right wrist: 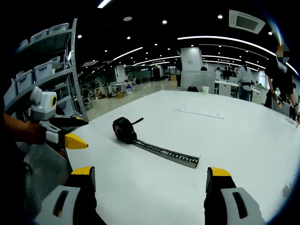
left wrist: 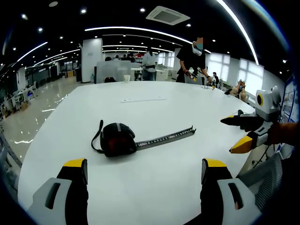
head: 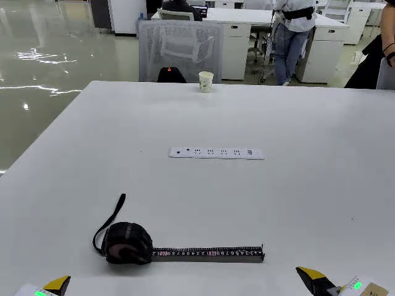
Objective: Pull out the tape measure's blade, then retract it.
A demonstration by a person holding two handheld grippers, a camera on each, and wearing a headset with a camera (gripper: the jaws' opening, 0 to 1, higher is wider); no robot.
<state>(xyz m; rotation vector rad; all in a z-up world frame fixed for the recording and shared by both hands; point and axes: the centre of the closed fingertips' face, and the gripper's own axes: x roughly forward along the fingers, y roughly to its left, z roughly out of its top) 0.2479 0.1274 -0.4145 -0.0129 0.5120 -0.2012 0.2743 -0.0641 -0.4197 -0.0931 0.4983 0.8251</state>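
Closest to the person, the left tool (left wrist: 144, 165) and the right tool (right wrist: 150, 171) hang over the near edge of the white worktop (head: 321, 185). Each has its yellow-tipped jaws spread wide, with nothing between them. In the head view just their tips show, in the bottom corners. They sit well apart from each other, and neither touches anything on the surface.

A little farther in, between the two tools, lies the tape measure (head: 126, 243). Its black case rests on its side, nearer the left tool. The blade (head: 210, 253) is drawn out and lies flat on the worktop. It runs from the case towards the right tool's side, and the end hook is free and clear of both tools. A black wrist strap (head: 111, 216) loops off the far side of the case and trails away from the person.

Around the middle of the worktop a white power strip (head: 216, 153) is set flush, lying crosswise. At the far edge stands a small paper cup (head: 205, 81), upright.

Beyond the worktop a grey mesh chair (head: 179, 43) faces it, with white desks (head: 237, 37) behind. A person (head: 293, 37) in jeans stands among the desks. A glossy floor (head: 55, 55) stretches off to the left, catching the ceiling lights.
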